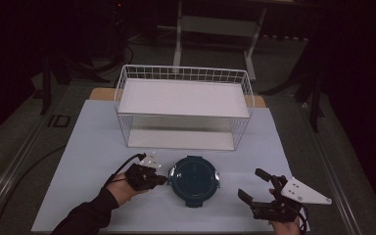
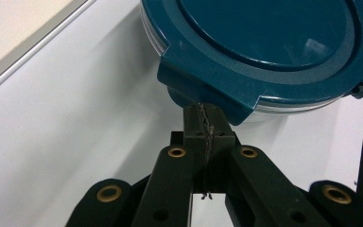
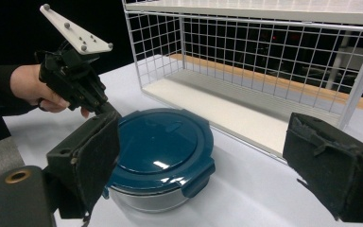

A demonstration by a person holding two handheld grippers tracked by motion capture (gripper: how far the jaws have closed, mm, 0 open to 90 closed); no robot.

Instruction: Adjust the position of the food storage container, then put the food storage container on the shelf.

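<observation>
The room is dark, lit mainly over the white surface (image 1: 98,147), which lies on a wooden top (image 1: 103,93). Grey floor (image 1: 10,142) surrounds it. Behind stands a pale metal frame (image 1: 215,29) among dark stands and cables.

The high view looks forward and down over the desk (image 1: 103,147) from the person's side. The left claw view sits very close to the round container (image 2: 264,52), probably just under its lid tab. The right claw view looks from lower and farther back; all three share the container.
</observation>
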